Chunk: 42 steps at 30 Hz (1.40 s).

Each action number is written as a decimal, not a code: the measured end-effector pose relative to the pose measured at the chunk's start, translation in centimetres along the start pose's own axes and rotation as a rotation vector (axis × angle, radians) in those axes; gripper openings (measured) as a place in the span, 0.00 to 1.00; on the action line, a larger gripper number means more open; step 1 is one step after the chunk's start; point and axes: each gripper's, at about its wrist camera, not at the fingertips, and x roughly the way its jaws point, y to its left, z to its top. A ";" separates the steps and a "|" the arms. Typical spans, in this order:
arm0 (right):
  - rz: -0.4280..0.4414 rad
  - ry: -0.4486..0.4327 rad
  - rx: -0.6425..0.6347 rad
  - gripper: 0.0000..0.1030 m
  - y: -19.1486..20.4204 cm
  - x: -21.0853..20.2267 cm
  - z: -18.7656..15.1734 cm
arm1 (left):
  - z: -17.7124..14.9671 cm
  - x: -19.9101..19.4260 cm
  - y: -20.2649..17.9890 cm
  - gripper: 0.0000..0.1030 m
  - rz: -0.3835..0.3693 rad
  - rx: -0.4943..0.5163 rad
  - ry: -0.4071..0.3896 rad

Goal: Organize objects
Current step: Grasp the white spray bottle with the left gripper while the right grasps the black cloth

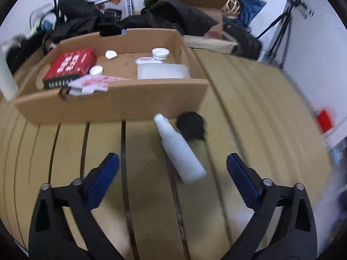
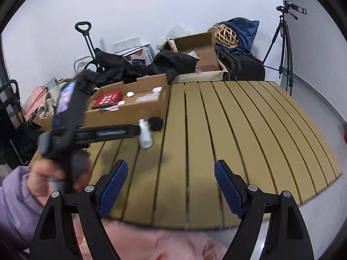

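Note:
A white plastic bottle lies on its side on the slatted wooden table, just in front of a cardboard box. A black fuzzy object sits beside the bottle's neck. My left gripper is open, just short of the bottle's base. The box holds a red box, white caps, a clear flat container and printed packets. In the right wrist view my right gripper is open and empty above the table's near edge; the bottle and the left gripper's fingers lie ahead to its left.
Black bags, an open carton, a wicker ball and a blue bag pile up behind the table. A tripod stands at the far right. A trolley handle rises at the back left.

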 end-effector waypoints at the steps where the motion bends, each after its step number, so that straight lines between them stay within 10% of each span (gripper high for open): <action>1: 0.004 0.000 -0.001 0.83 -0.5 0.8 0.5 | -0.2 0.9 -0.3 0.78 0.030 0.025 0.006; 4: 0.031 0.000 -0.001 0.83 -1.3 3.8 1.8 | -1.1 2.6 0.0 0.24 0.070 0.031 0.020; 14: 0.139 0.154 -0.131 0.82 4.3 17.8 5.1 | -4.6 -3.2 7.6 0.23 -0.040 -0.104 0.016; 16: 0.071 0.191 -0.184 0.71 5.4 21.0 5.6 | -4.7 -4.2 9.2 0.23 -0.057 -0.155 0.002; 18: 0.005 0.234 -0.234 0.40 6.2 23.7 5.3 | -4.7 -4.7 9.7 0.23 -0.077 -0.167 -0.013; 23: -0.009 0.251 -0.204 0.33 5.7 23.5 5.2 | -4.6 -6.1 11.3 0.23 -0.132 -0.210 -0.029; 31: 0.029 0.082 -0.238 0.32 7.3 5.8 3.6 | -7.9 -18.8 12.6 0.23 -0.164 -0.106 -0.131; 42: 0.120 0.104 -0.214 0.32 12.9 -15.0 -11.3 | -18.2 -33.3 12.6 0.23 -0.165 -0.036 -0.204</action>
